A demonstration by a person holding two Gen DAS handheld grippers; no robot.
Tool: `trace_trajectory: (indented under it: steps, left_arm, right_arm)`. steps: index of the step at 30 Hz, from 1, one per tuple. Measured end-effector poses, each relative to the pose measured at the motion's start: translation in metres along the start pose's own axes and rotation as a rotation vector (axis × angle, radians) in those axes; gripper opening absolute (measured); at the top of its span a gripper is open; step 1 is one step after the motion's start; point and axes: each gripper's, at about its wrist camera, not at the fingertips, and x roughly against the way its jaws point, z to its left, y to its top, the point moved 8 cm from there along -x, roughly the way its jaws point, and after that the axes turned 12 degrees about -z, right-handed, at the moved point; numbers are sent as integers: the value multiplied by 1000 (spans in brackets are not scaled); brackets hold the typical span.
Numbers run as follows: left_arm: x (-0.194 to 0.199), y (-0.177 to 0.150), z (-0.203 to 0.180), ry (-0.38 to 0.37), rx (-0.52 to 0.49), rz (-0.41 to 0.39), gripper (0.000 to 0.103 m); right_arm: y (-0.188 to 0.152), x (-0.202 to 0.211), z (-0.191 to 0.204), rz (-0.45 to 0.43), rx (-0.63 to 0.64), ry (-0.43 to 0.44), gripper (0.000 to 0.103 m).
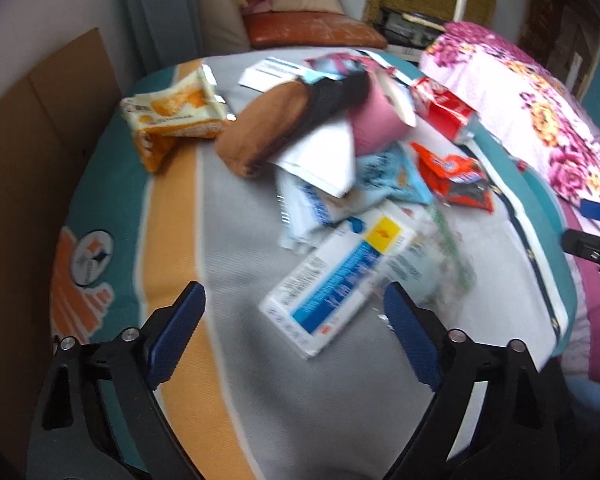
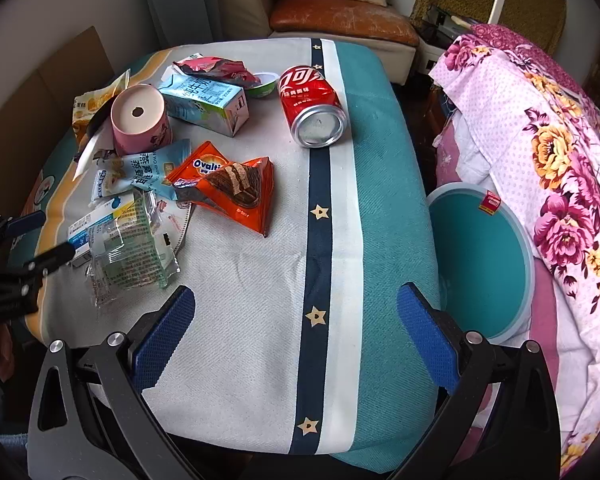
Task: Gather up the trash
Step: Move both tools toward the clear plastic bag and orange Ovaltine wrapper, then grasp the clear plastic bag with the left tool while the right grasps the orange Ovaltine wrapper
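Right wrist: Ovaltine wrapper (image 2: 228, 188)

I am seeing soft, even daylight filling both views — no hard shadows are falling across the tablecloth (image 2: 260, 280). The left wrist view is smearing with motion blur; print on the white and blue packet (image 1: 332, 276) is reading as streaks. The right wrist view is staying sharp, with glare shining on the red can (image 2: 312, 104). Fisheye distortion is bending the edges, and dark vignetting is ringing both frames.
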Motion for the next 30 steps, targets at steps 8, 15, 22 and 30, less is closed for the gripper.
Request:
trace_trajectory:
  steps: [8,15,22,30]
  left_arm:
    - [-22,-3,-73,-114,-285,28,92]
    - [-46,-7,-90,-161,-355,40,68]
    - [-37,16,-59,-196,-130,-9,54]
    - [-38,22,-33,-189,-1,-5,54]
  right_arm:
    - [-3,-3,-14,20,-14,-9,97]
    - [-5,-13,-21,52,-11,2,97]
    - [14,-38,2,68,56,79,97]
    - [30,-83,38,104,139,172,77]
